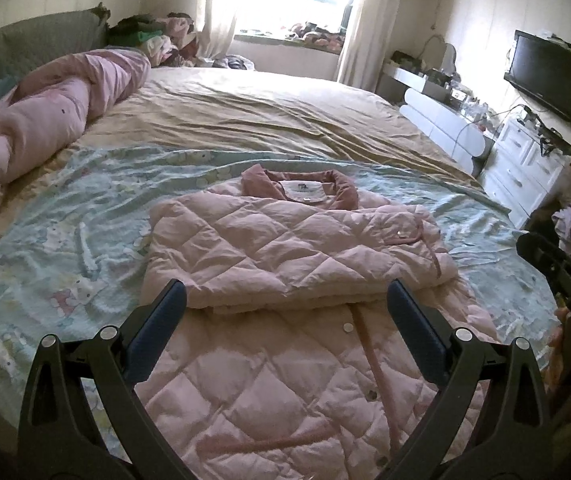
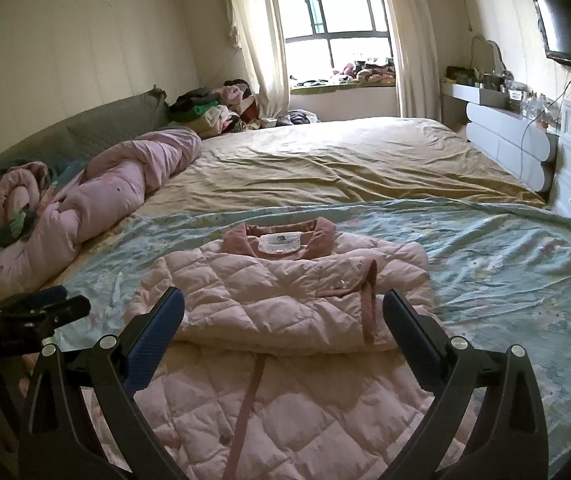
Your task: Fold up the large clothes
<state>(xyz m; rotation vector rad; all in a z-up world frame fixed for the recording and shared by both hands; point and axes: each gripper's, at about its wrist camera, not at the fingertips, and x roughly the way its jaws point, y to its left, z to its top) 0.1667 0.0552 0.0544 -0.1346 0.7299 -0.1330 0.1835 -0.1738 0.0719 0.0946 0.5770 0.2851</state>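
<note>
Left wrist view: the left hand-held gripper (image 1: 285,300) gapes empty over the coat (image 1: 285,248) on the bed (image 1: 65,216), fold edge dead ahead at 12 o'clock, running 9 to 3.

Right wrist view: the right hand-held gripper (image 2: 283,308), likewise spread and empty, faces the same edge, about equally near.

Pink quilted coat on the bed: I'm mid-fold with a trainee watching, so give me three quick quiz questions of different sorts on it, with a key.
1. True or false: the left claw is shut on the coat.
2. Multiple choice: the coat's collar lies A) at the far end, toward the window; B) at the near end, under the claws; C) hidden inside the fold.
3. Fill in: the sleeves are folded across the coat's ____ half.

Key: 1 false, both the left and the right claw hang open above the coat. 2 A. 3 upper, the collar end; the lower half with its snaps still lies flat and unfolded.
</note>
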